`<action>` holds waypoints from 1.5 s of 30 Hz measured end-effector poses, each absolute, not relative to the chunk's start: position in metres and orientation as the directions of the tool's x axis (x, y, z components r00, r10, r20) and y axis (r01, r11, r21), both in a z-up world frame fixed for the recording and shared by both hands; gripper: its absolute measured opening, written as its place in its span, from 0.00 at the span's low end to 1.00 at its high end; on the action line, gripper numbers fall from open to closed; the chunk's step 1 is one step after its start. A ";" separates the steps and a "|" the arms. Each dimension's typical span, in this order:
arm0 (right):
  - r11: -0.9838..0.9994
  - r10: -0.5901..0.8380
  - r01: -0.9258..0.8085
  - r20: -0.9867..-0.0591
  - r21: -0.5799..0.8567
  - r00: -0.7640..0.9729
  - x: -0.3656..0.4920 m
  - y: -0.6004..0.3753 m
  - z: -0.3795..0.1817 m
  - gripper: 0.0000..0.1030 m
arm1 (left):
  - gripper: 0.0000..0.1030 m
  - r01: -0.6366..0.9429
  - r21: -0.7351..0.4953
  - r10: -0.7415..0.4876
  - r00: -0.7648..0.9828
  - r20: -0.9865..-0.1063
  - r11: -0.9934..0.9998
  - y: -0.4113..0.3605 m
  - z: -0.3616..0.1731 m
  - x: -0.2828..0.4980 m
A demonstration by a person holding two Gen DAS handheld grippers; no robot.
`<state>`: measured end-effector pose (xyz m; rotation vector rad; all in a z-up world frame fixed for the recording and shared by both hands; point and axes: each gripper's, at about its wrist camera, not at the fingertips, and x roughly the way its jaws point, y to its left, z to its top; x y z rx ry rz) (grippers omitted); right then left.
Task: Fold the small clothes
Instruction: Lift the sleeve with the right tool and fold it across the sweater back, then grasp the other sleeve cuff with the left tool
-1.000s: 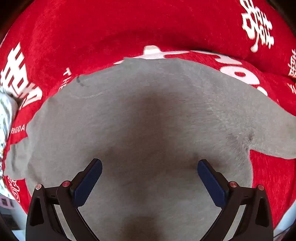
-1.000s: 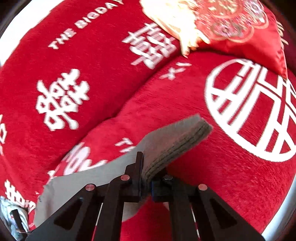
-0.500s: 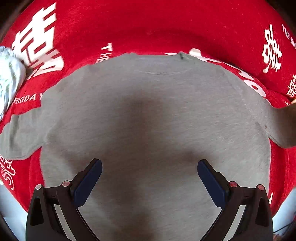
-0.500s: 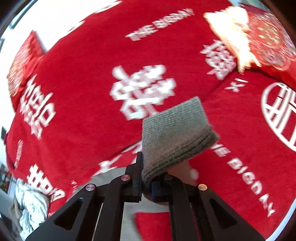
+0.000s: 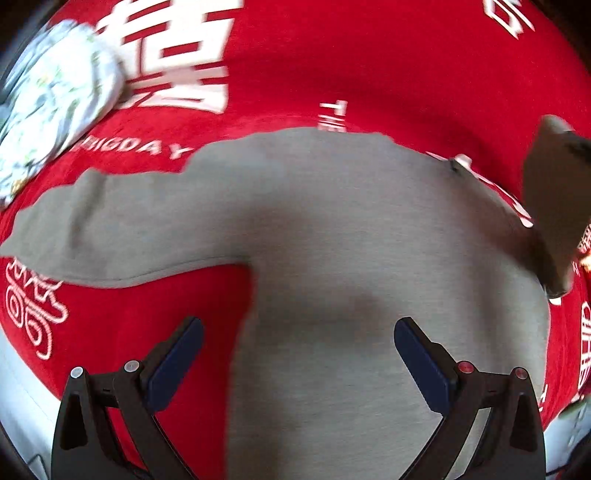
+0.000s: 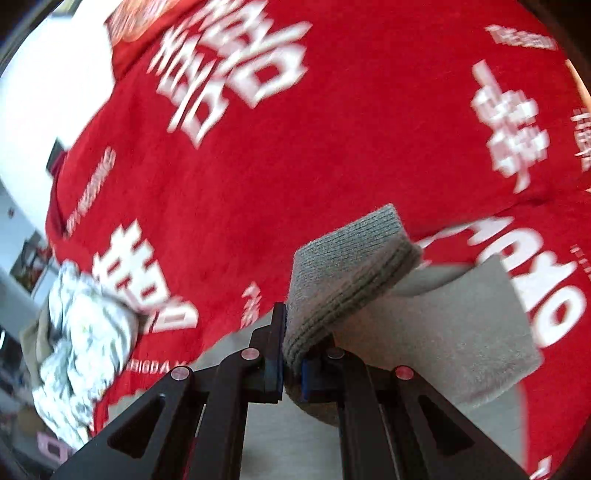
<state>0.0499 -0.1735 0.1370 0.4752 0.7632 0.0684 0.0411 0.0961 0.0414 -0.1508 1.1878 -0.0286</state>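
Observation:
A grey long-sleeved top (image 5: 343, 236) lies spread on a red blanket. Its left sleeve (image 5: 110, 229) stretches out flat to the left. My left gripper (image 5: 295, 354) is open and empty, hovering over the top's lower body near its left side edge. My right gripper (image 6: 291, 363) is shut on the ribbed cuff (image 6: 343, 273) of the right sleeve and holds it lifted over the top's body (image 6: 443, 325). The lifted sleeve also shows at the right edge of the left wrist view (image 5: 554, 199).
The red blanket (image 5: 369, 66) with white characters covers the whole surface. A crumpled white patterned garment (image 5: 48, 107) lies at the far left, also seen in the right wrist view (image 6: 85, 339). A red cushion (image 6: 147, 22) sits at the back.
My right gripper has swung the sleeve cuff leftward and inward over the top. My left gripper's view has shifted left, so the left sleeve and the white garment now show.

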 end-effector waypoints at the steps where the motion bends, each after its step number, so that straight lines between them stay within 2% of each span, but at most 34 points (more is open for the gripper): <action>1: 0.899 0.239 0.098 -0.667 0.426 0.706 0.057 -0.155 0.125 0.07 | 1.00 -0.069 -0.134 -0.099 0.374 -0.922 0.989 0.105 0.040 0.040; 8: 0.957 0.205 0.054 -0.796 0.285 0.570 0.076 -0.077 0.043 0.07 | 1.00 -0.146 -0.157 -0.096 0.359 -0.928 0.977 0.152 0.024 0.030; 12: 0.980 0.184 -0.023 -0.857 0.198 0.482 0.078 -0.056 0.018 0.13 | 1.00 -0.167 -0.184 -0.114 0.360 -0.926 0.969 0.161 0.022 0.030; 14: 0.976 0.217 -0.081 -0.860 0.203 0.461 0.075 -0.053 0.025 0.32 | 1.00 -0.164 -0.190 -0.119 0.368 -0.922 0.968 0.157 0.027 0.033; 16: 0.964 0.266 -0.139 -0.829 0.227 0.492 0.067 -0.058 0.046 0.72 | 1.00 -0.147 -0.190 -0.121 0.385 -0.915 0.971 0.150 0.035 0.035; 17: 0.962 0.273 -0.155 -0.805 0.225 0.527 0.060 -0.066 0.059 0.79 | 1.00 -0.136 -0.187 -0.120 0.395 -0.911 0.973 0.145 0.040 0.036; 18: 0.962 0.273 -0.156 -0.774 0.224 0.571 0.054 -0.078 0.073 0.81 | 1.00 -0.124 -0.185 -0.121 0.403 -0.907 0.975 0.138 0.045 0.037; 21: 0.954 0.293 -0.146 -0.714 0.262 0.636 0.041 -0.128 0.100 0.81 | 1.00 -0.080 -0.188 -0.139 0.412 -0.901 0.979 0.112 0.054 0.043; 22: 0.966 0.245 -0.101 -0.712 0.239 0.659 0.038 -0.151 0.102 0.81 | 1.00 -0.066 -0.183 -0.141 0.412 -0.900 0.981 0.105 0.055 0.045; 26: 0.993 -0.020 0.104 -0.798 0.053 0.603 0.044 -0.219 0.073 0.81 | 1.00 0.024 -0.153 -0.150 0.397 -0.906 0.988 0.053 0.057 0.053; 30: 0.975 0.003 0.190 -0.856 0.118 0.518 0.051 -0.272 0.026 0.81 | 1.00 0.126 -0.137 -0.174 0.355 -0.918 0.983 -0.005 0.041 0.074; 32: 0.979 -0.016 0.183 -0.856 0.091 0.516 0.058 -0.277 0.013 0.81 | 1.00 0.132 -0.083 -0.123 0.337 -0.933 0.988 -0.022 0.024 0.088; 34: 0.981 -0.108 0.196 -0.854 -0.007 0.510 0.068 -0.274 0.007 0.82 | 1.00 0.112 -0.025 -0.059 0.313 -0.948 0.993 -0.029 0.005 0.101; 38: 0.975 -0.145 0.220 -0.855 -0.038 0.498 0.075 -0.271 0.014 0.83 | 1.00 0.091 -0.029 -0.058 0.337 -0.940 0.995 -0.021 0.009 0.101; 41: 0.995 -0.068 0.096 -0.820 -0.016 0.569 0.063 -0.243 0.028 0.84 | 1.00 0.060 -0.013 -0.034 0.359 -0.933 0.998 -0.013 0.008 0.096; 43: 0.999 -0.022 0.035 -0.840 -0.004 0.542 0.059 -0.228 0.021 0.84 | 1.00 0.060 -0.028 -0.048 0.353 -0.934 0.998 -0.008 0.003 0.094; 45: 0.999 -0.038 0.048 -0.856 -0.016 0.515 0.056 -0.223 0.009 0.86 | 1.00 0.054 -0.035 -0.051 0.347 -0.937 0.998 -0.001 0.007 0.088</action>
